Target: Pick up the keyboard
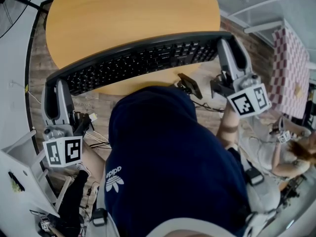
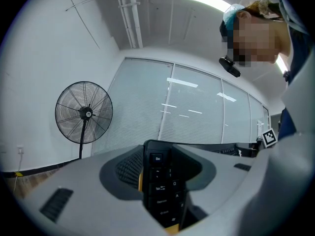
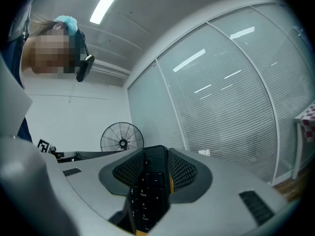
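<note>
A long black keyboard [image 1: 143, 60] is held up in the air above the near edge of the round wooden table [image 1: 133, 9], keys facing me. My left gripper [image 1: 55, 85] is shut on its left end, and the Esc corner [image 2: 158, 181] stands clamped between the grey jaws in the left gripper view. My right gripper [image 1: 228, 47] is shut on its right end, where the number-pad end [image 3: 147, 191] shows between the ribbed pads [image 3: 181, 171] in the right gripper view.
A pedestal fan [image 2: 83, 114] stands by the white wall. Glass partitions with blinds [image 3: 231, 97] run behind. A pink checked cloth [image 1: 291, 73] lies at the right. A seated person [image 1: 281, 152] is at lower right. White furniture [image 1: 19, 181] stands at lower left.
</note>
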A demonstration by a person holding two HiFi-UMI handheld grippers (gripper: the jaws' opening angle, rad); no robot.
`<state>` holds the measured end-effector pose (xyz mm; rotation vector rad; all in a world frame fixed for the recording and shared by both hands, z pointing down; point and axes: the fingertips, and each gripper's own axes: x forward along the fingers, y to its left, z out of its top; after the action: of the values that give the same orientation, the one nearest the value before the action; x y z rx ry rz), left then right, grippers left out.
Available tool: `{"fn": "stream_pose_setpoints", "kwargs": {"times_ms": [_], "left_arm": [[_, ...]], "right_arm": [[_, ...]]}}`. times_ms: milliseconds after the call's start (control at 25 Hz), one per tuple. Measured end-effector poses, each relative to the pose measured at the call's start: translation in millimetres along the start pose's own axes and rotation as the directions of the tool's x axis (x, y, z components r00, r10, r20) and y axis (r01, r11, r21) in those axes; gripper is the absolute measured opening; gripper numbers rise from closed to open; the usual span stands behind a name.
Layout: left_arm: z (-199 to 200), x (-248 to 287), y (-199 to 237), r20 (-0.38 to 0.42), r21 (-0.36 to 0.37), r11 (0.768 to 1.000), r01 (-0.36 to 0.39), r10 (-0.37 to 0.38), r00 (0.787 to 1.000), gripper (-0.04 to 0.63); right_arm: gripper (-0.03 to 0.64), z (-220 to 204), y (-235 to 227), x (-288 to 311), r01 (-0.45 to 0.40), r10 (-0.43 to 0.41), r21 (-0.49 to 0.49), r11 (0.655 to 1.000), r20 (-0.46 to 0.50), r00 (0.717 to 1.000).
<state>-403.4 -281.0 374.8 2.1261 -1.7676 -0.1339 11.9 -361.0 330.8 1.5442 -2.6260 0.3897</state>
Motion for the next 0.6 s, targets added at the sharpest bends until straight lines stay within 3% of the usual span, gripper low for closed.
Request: {"fn": "stream_pose_setpoints", "kwargs": {"times_ms": [600], "left_arm": [[-0.5, 0.6, 0.6, -0.002, -0.003, 1.0, 0.005, -0.005, 1.0, 0.167]], "right_arm": [[0.146, 0.0, 0.9, -0.9, 0.005, -0.005, -0.003, 1.0, 0.0, 1.0]]}}
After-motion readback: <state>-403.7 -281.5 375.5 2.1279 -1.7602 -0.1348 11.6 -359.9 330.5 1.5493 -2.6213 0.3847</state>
